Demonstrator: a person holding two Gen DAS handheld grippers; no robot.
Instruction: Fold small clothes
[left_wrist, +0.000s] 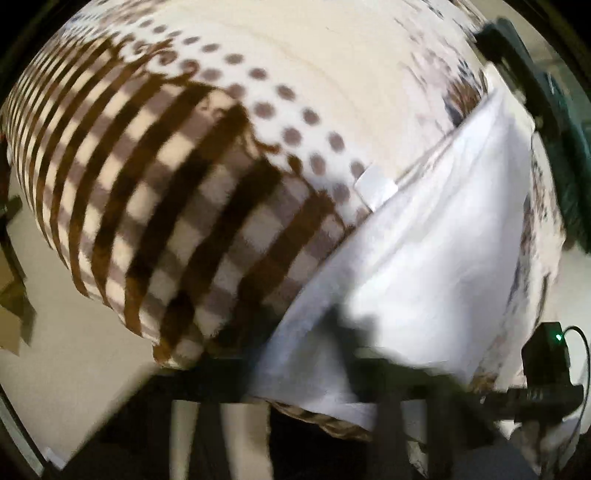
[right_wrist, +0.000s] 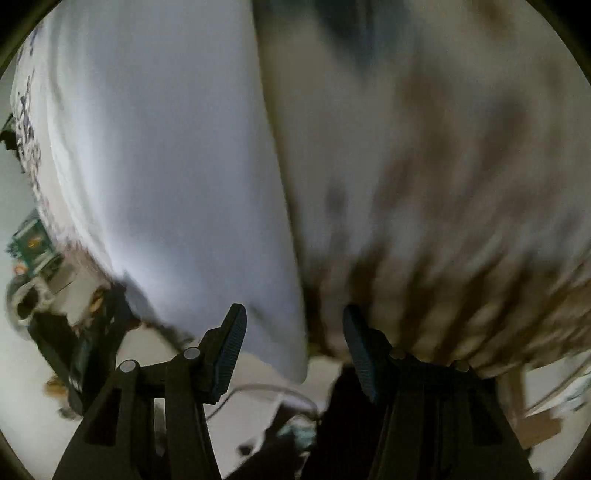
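Left wrist view first, and it's blurry; one white garment (left_wrist: 436, 206) lies draped over a checked and dotted bedspread (left_wrist: 177, 192), with a small white tag (left_wrist: 375, 184) at its upper edge; the left gripper (left_wrist: 369, 362) is a dark smear at the bottom, right up against the cloth's near edge, and I cannot tell whether it is clenched or released; smeared too badly to call.

Right wrist view now; the right gripper (right_wrist: 293, 347) is spread wide, nothing between the jaws; both ribbed pads (right_wrist: 232, 343) show bare; the garment (right_wrist: 166, 166) fills the left half, its long edge running down to a corner that hangs just ahead of the gap; the bedspread (right_wrist: 443, 184) blurs off to the right.

What could go wrong? My read: the right jaws could close on bedspread along with the garment, since the two lie touching at that edge; that would drag the cover into the fold. They might also close short of the corner, which sits near the bed's edge; a slip there could let the cloth slide off. If the left side has no real hold, a pull from the right would skew the piece rather than fold it.

The count: one garment, one tag, one bedspread, two grippers; a green box (right_wrist: 33, 242) and dark clutter sit off to the left in the right view, too blurred to number.
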